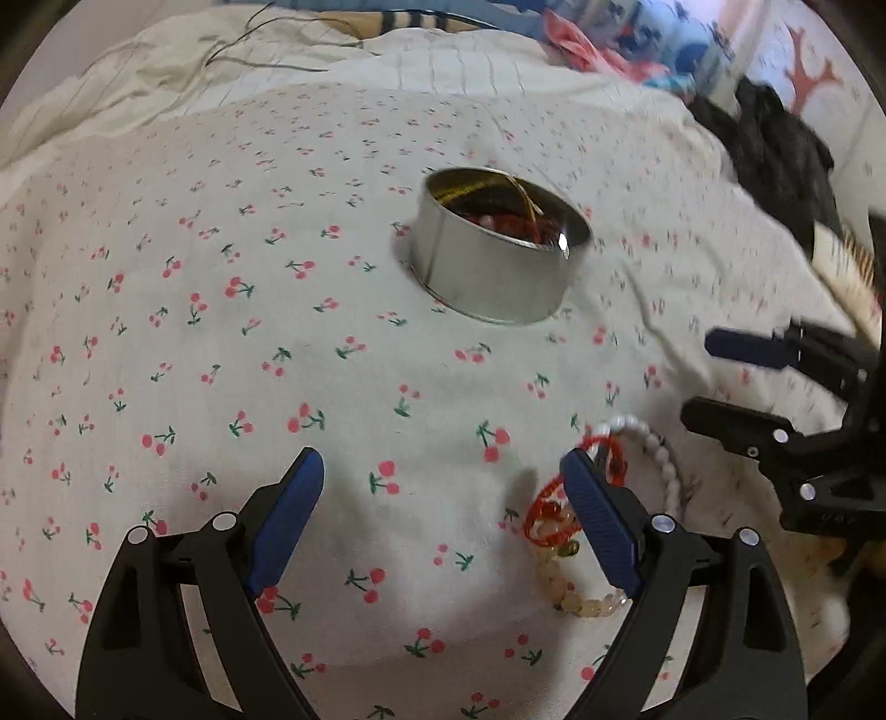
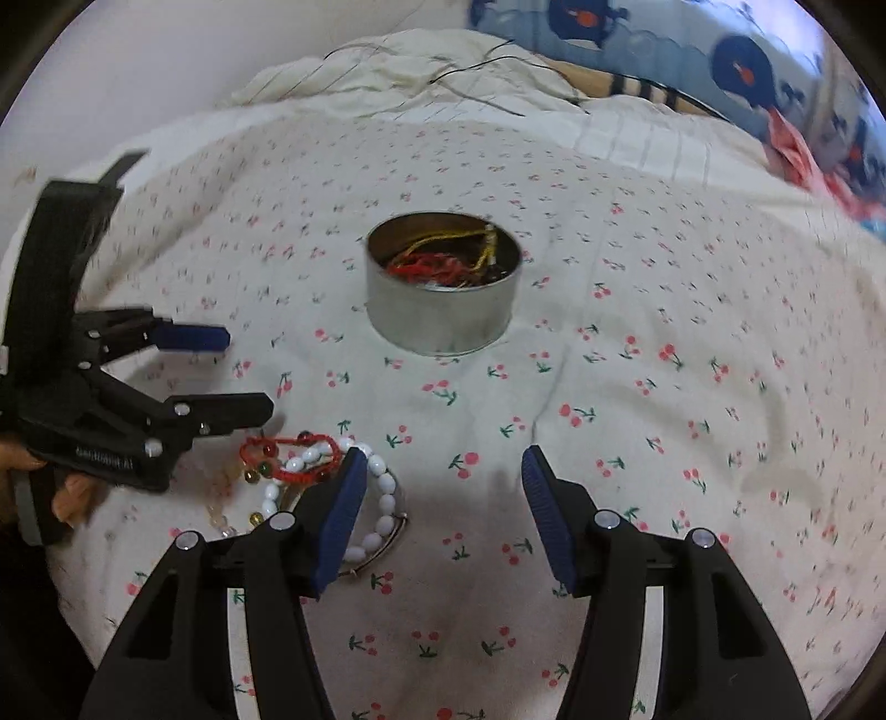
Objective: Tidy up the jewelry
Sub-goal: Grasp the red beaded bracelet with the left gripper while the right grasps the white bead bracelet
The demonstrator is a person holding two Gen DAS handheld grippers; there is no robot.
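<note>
A round silver tin point(image 1: 495, 249) sits on the cherry-print bedsheet and holds red and gold cords; it also shows in the right wrist view point(image 2: 443, 288). A red cord bracelet point(image 2: 290, 457), a white bead bracelet point(image 2: 376, 498) and a pale amber bead bracelet point(image 1: 576, 601) lie in a heap on the sheet. My left gripper point(image 1: 443, 482) is open and empty, its right finger over the heap. My right gripper point(image 2: 443, 476) is open and empty, its left finger over the white beads. Each gripper shows in the other's view: the left point(image 2: 249, 371), the right point(image 1: 698, 376).
The cherry-print sheet point(image 1: 221, 332) covers a soft bed. A rumpled cream blanket point(image 2: 432, 72) with thin dark wires lies behind. A dark garment point(image 1: 775, 155) and blue and pink cloths point(image 1: 637, 39) lie at the far right.
</note>
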